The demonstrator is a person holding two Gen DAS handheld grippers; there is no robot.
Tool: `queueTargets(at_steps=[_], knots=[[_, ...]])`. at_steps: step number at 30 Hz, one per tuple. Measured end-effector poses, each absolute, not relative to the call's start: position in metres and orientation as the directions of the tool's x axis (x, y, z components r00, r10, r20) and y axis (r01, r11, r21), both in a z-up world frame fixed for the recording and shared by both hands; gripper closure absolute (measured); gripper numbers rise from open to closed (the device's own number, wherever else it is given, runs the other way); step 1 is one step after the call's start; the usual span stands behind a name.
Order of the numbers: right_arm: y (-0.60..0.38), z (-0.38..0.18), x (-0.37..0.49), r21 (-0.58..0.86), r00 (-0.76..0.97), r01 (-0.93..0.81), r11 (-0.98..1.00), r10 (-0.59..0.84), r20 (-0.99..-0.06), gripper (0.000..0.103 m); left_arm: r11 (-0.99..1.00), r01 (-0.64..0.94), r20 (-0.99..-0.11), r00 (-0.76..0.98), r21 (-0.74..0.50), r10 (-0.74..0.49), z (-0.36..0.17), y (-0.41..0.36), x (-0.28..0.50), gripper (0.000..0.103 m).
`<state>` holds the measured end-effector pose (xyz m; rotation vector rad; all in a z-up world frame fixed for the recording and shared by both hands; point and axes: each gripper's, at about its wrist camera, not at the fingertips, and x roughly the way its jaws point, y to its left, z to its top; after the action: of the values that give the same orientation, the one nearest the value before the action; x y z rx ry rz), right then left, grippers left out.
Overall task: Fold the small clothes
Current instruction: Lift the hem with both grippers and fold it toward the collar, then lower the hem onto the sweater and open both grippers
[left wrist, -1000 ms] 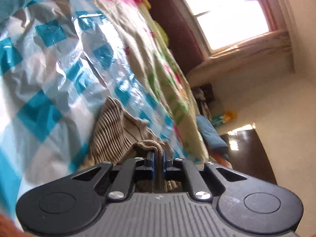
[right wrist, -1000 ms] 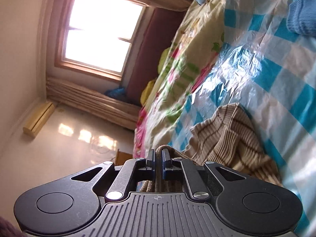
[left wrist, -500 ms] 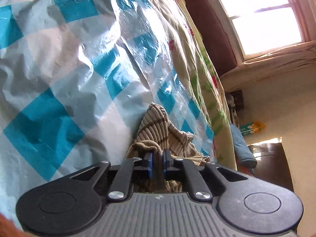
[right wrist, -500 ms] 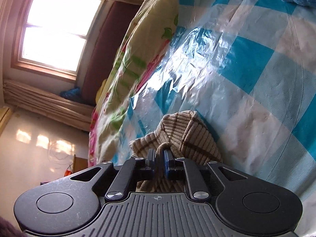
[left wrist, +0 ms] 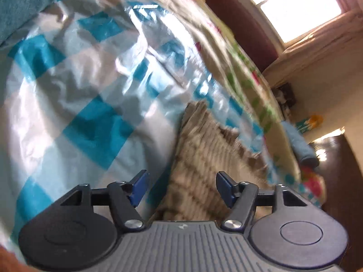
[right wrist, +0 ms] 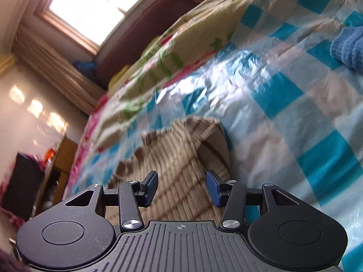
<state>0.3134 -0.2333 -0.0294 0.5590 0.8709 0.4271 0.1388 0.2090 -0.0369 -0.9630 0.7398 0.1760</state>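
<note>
A beige ribbed knit garment with brown stripes (left wrist: 204,149) lies on the blue-and-white checked plastic sheet (left wrist: 74,95) over the bed. It also shows in the right wrist view (right wrist: 177,158), folded over on itself. My left gripper (left wrist: 182,191) is open and empty just above its near edge. My right gripper (right wrist: 181,189) is open and empty over the garment too. Both views are blurred by motion.
A teal towel-like cloth (left wrist: 25,2) lies at the far left of the sheet. A blue knit item (right wrist: 349,45) lies at the right. A floral bedspread (right wrist: 172,52) borders the sheet, with a window (right wrist: 97,6) and floor beyond the bed edge.
Both grippers were shut on the garment's edge and carried it forward over itself. Now both have opened, let go of it and drawn back. The garment lies folded on the sheet.
</note>
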Motion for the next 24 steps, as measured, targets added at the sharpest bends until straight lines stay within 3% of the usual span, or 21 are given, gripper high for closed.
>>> queueTargets(at_steps=[2,3,4,5,7,14,18,20,21,24], knots=[[-0.226,-0.029,0.314,0.558,0.573,-0.135,0.818,0.525,-0.63,0.074,0.585,-0.458,-0.657,0.733,-0.669,-0.178,-0.044,0.203,0.14,0.039],[-0.222,-0.029,0.315,0.54,0.567,-0.137,0.83,0.513,-0.644,0.092,0.603,-0.46,-0.663,0.732,-0.651,-0.158,-0.043,0.2,0.141,0.049],[-0.222,-0.027,0.316,0.545,0.564,-0.135,0.828,0.516,-0.645,0.093,0.625,-0.459,-0.672,0.726,-0.631,-0.146,-0.04,0.197,0.143,0.056],[-0.224,-0.022,0.314,0.563,0.564,-0.144,0.814,0.535,-0.629,0.094,0.634,-0.455,-0.675,0.723,-0.625,-0.147,-0.038,0.196,0.144,0.071],[-0.232,-0.008,0.307,0.566,0.586,-0.167,0.808,0.543,-0.601,0.096,0.625,-0.443,-0.666,0.727,-0.643,-0.169,-0.038,0.195,0.145,0.08],[-0.256,-0.039,0.316,0.497,0.577,-0.032,0.867,0.422,-0.699,0.096,0.611,-0.49,-0.696,0.704,-0.621,-0.142,-0.048,0.196,0.144,0.081],[-0.245,-0.031,0.313,0.514,0.584,-0.088,0.853,0.462,-0.667,0.09,0.597,-0.476,-0.681,0.713,-0.646,-0.169,-0.041,0.201,0.136,0.08],[-0.244,-0.022,0.308,0.526,0.585,-0.116,0.843,0.486,-0.65,0.088,0.597,-0.456,-0.67,0.717,-0.66,-0.193,-0.038,0.2,0.128,0.07],[-0.244,-0.019,0.304,0.53,0.578,-0.127,0.838,0.497,-0.647,0.082,0.601,-0.445,-0.665,0.719,-0.664,-0.202,-0.036,0.199,0.123,0.062],[-0.246,-0.016,0.29,0.527,0.552,-0.16,0.835,0.518,-0.653,0.063,0.632,-0.427,-0.67,0.713,-0.647,-0.205,-0.035,0.191,0.108,0.053]])
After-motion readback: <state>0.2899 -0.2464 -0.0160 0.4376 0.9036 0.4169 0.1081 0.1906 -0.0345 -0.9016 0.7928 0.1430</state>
